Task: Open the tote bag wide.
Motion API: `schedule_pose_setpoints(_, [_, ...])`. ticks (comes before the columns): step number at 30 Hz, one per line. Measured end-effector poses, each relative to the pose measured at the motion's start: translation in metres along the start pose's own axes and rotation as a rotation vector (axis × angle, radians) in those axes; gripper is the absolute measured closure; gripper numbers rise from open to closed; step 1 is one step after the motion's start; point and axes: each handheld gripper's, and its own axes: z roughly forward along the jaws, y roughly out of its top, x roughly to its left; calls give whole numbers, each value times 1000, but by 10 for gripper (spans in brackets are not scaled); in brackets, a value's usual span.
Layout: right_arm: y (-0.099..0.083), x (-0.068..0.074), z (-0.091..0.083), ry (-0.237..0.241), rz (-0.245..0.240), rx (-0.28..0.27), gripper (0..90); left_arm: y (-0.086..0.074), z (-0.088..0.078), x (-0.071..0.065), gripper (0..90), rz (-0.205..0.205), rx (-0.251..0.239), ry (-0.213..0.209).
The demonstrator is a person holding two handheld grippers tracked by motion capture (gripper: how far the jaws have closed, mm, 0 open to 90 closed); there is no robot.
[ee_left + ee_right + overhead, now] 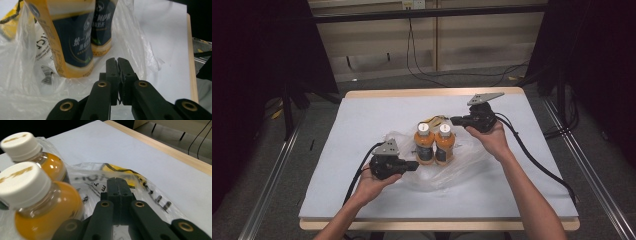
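Bottles [434,142] stand on the plastic bag [462,167] (orange drink); left hand-held gripper [414,165] and right hand-held gripper [453,120] both clenched, empty.

Two bottles [434,142] upright side by side on a plastic bag [457,170], mid-table [362,115], between both grippers.

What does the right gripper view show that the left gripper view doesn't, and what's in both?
Right gripper view alone: the bottles' white caps and orange shoulders, seen from above, plus cables on the floor beyond the table.

Left gripper view alone: the dark blue labels and the bottle bases.

Both: two orange bottles standing side by side on a clear plastic bag, shut black jaws, the white table cover.
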Motion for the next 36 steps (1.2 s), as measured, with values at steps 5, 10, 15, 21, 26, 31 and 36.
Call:
schedule_pose_setpoints(5, [-9,2,-22,-54,-11,-17,900,4,-7,-2,871,8,-33,22])
schedule_pose_setpoints(10, [-22,6,-41,-103,-3,-66,870,4,-14,-4,692,8,-58,69])
schedule_pose_setpoints(15, [-35,16,-59,-122,7,-110,713,4,-22,-6,491,6,-85,106])
schedule_pose_setpoints(21, [-51,35,-81,-163,-3,-131,387,1,-37,-11,238,-2,-100,155])
schedule_pose_setpoints(26, [-67,42,-96,-190,30,-133,209,-10,-50,-14,159,4,-94,181])
schedule_pose_setpoints(31, [-84,47,-113,-226,44,-132,187,-23,-64,-14,109,-33,-93,215])
schedule_pose_setpoints(36, [-104,48,-129,-263,79,-136,201,-36,-74,-16,72,-72,-80,225])
